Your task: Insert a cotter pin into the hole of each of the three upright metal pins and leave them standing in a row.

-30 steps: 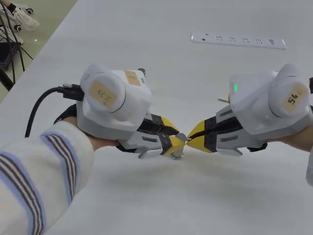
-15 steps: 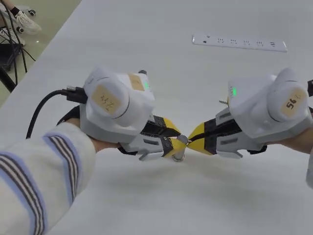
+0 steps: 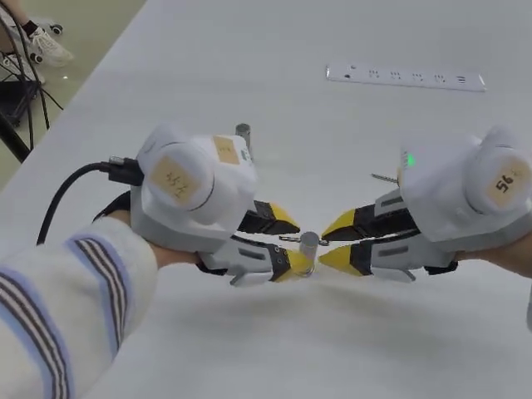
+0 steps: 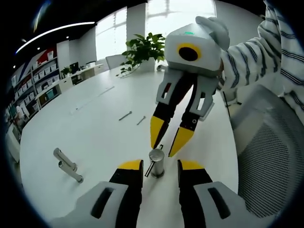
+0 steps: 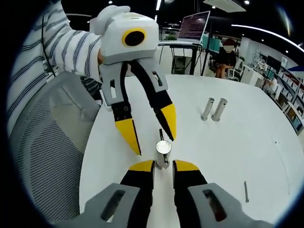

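Metal pin (image 3: 307, 252) between left gripper's (image 3: 295, 247), right gripper's (image 3: 324, 245) fingers (image 3: 345, 223)

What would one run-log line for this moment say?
cotter pin: through hole of upright metal pin | left gripper: open, flanking pin | right gripper: open, opposite | two other metal pins: standing apart

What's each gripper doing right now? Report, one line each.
Left gripper: open, holding nothing, jaws apart by the upright metal pin.
Right gripper: open, holding nothing, tips facing the same pin.
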`<move>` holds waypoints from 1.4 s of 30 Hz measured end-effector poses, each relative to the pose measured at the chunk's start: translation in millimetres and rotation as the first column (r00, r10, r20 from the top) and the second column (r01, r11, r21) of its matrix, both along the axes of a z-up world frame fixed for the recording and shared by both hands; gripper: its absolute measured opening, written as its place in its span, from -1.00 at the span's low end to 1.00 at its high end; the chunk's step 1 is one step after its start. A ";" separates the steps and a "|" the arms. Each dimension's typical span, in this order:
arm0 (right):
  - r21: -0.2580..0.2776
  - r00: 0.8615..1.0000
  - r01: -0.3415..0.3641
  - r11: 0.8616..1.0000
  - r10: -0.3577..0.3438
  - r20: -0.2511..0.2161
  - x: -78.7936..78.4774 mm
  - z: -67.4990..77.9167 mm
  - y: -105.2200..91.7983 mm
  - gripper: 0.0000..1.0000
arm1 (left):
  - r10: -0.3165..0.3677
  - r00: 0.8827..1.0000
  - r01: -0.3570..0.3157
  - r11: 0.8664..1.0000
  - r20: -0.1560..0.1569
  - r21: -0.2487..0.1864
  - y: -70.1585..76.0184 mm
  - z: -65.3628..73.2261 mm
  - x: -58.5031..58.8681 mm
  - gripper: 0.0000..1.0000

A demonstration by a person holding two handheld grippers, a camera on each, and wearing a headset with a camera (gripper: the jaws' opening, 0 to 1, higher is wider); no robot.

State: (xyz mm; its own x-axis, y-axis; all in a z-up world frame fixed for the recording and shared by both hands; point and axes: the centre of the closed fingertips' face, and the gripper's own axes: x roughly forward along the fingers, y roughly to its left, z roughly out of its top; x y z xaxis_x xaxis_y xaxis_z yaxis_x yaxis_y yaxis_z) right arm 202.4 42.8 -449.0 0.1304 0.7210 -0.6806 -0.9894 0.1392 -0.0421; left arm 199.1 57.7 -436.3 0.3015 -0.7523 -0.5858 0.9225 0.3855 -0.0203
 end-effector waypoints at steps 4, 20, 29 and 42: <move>0.072 0.997 0.073 0.995 -0.072 -0.024 -2.1 -0.5 4.4 -0.78 | 0.026 0.999 -0.026 0.999 -0.025 -0.019 5.5 -3.3 -7.3 -0.34; 0.185 0.952 0.276 0.943 -0.242 -0.185 0.6 -19.2 17.1 -0.65 | 0.206 0.972 -0.222 0.961 -0.112 -0.163 28.9 2.4 -15.2 0.42; 0.228 0.943 0.313 0.922 -0.273 -0.191 6.0 -21.6 26.7 -0.75 | 0.237 0.964 -0.256 0.951 -0.122 -0.175 32.8 -1.2 -20.4 0.84; 0.216 0.977 0.211 0.953 -0.199 -0.076 6.9 -21.5 31.1 -0.82 | 0.223 0.964 -0.247 0.953 -0.147 -0.174 28.3 -6.1 -24.3 0.88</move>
State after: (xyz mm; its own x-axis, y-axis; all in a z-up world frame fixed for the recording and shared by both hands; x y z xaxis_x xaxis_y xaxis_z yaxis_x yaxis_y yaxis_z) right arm 209.4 73.9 -470.5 0.2589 0.8160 -0.5169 -0.9386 0.3388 0.0647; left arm 174.8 86.0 -442.4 0.4171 -0.7691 -0.4841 0.7917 0.5691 -0.2220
